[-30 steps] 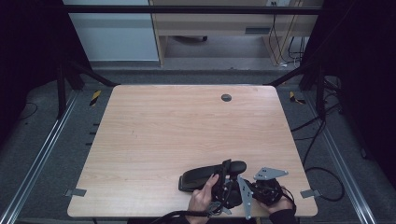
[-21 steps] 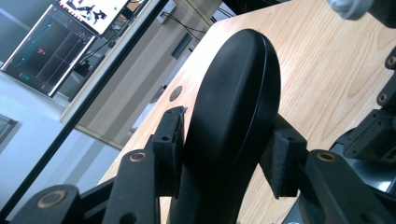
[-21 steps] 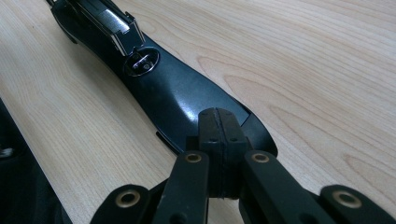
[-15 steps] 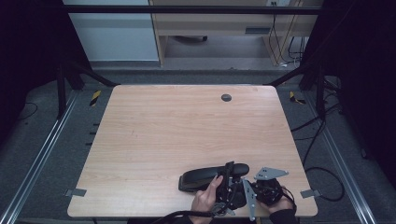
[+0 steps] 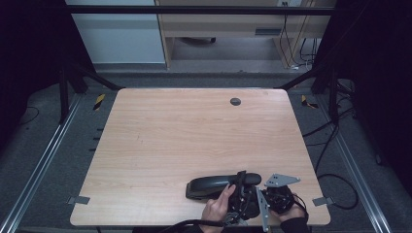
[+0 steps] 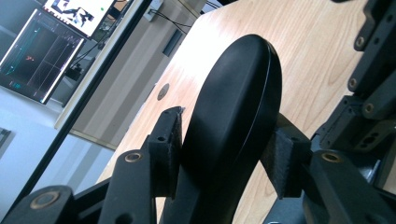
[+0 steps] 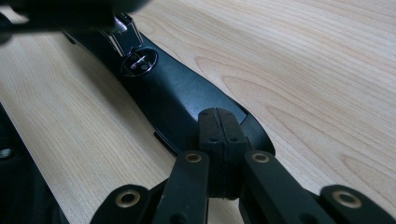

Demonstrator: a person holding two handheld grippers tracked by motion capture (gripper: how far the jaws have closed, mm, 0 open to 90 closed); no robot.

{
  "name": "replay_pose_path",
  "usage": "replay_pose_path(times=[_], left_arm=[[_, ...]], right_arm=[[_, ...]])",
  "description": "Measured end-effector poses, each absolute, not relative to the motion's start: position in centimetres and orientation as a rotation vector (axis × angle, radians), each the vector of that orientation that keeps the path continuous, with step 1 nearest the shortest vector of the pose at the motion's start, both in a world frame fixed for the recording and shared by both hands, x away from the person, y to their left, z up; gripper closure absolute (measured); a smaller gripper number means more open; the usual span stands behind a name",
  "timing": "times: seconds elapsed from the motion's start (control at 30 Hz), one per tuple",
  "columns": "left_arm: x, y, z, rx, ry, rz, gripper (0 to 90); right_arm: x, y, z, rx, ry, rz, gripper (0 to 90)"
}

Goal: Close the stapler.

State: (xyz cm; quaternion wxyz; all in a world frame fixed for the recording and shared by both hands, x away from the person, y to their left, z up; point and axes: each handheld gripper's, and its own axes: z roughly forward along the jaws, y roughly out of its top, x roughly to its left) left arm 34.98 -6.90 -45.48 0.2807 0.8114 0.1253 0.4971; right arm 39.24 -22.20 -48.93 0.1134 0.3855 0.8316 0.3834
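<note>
A long black stapler (image 5: 221, 185) is lying on the wooden tabletop (image 5: 184, 141), close to the person's edge and a little to the person's right of its middle. Both grippers are crowding around its nearer end.

The left gripper (image 6: 224, 154) is clamping the stapler: in the left gripper view the rounded black body (image 6: 233, 112) is sitting squarely between the two jaws, each pad pressing flat against one of its sides, so the jaws are standing apart only by the width of the body and are gripping it firmly. The smooth end of the stapler is rising up and beyond the jaw tips. In the high view the person's left hand (image 5: 216, 208) is wrapping around this gripper at the near edge.

The right gripper (image 7: 220, 140) is resting with its jaws pressed fully together, pad against pad, with nothing between them. Their joined tip is lying over the near end of the stapler's black body (image 7: 173, 100), though whether it is actually touching that surface cannot be told. Farther out beyond the jaws, a small metal fitting (image 7: 139, 63) is showing on the stapler's top. In the high view the right hand (image 5: 289, 213) is holding this gripper, its grey plate (image 5: 281, 180) pointing outward.

A small dark round grommet (image 5: 235, 101) is sitting in the tabletop, well apart from both sets of jaws, toward the far edge.
</note>
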Motion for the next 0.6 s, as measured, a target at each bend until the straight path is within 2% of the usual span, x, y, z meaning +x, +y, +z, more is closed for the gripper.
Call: replay_pose_path(times=[0.6], left_arm=[[35.05, -7.45, -46.25, 2.228, 0.305, 1.305, 49.0]], right_arm=[[39.17, -22.29, -48.86, 1.144, 2.446, 1.129, 90.0]])
